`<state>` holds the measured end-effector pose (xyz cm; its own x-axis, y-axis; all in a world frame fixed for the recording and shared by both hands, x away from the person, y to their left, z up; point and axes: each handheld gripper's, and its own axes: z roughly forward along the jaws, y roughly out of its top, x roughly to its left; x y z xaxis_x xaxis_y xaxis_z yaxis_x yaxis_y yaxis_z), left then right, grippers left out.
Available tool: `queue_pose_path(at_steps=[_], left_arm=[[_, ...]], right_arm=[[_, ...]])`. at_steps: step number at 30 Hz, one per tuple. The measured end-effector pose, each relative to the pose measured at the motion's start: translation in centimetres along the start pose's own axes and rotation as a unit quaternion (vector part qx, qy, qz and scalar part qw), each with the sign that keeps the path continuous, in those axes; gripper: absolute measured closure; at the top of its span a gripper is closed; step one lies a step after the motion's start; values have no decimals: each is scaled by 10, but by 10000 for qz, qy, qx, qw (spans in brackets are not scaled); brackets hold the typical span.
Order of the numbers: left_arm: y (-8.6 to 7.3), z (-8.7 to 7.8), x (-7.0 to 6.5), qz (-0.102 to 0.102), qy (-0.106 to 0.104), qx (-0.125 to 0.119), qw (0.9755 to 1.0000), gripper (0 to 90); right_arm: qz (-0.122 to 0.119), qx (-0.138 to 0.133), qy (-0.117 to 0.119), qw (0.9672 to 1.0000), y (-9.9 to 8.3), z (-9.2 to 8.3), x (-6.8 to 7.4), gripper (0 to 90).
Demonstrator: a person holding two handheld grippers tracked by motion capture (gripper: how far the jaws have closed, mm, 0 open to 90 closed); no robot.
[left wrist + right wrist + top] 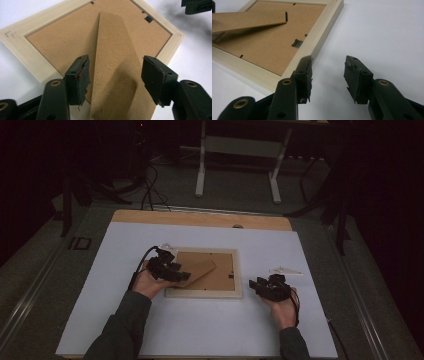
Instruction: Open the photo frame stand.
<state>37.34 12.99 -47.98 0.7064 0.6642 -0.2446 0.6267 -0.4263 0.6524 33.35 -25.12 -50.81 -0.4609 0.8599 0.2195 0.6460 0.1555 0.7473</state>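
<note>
In the left gripper view, the stand flap [117, 70] rises centre frame between the left claw [117, 80], whose jaws stand apart; the right claw [328, 80] gapes empty over the worktop [387, 32].

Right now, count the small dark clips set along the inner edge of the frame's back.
4 that I can make out: two near the frame's far corner in the left gripper view, two more in the right gripper view. The stand may hide others.

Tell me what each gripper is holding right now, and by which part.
Nothing is held. The left gripper stands open astride the stand flap of the picture frame, its fingers clear of it. The right gripper is open over bare table.
</note>
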Motion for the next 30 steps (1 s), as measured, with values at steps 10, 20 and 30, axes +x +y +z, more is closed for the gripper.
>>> queue_pose_path(at_steps=[10, 20, 30], left_arm=[[1, 12, -3, -50, -33, 119, 9999, 388], [3, 20, -5, -50, -49, 252, 9997, 356], [2, 28, -5, -32, -25, 360, 9993, 343]], right_arm=[[-89, 94, 15, 9999, -1, 5, 4, 568], [-75, 100, 28, 9999, -1, 5, 3, 568], [-71, 91, 49, 9999, -1, 5, 2, 565]])
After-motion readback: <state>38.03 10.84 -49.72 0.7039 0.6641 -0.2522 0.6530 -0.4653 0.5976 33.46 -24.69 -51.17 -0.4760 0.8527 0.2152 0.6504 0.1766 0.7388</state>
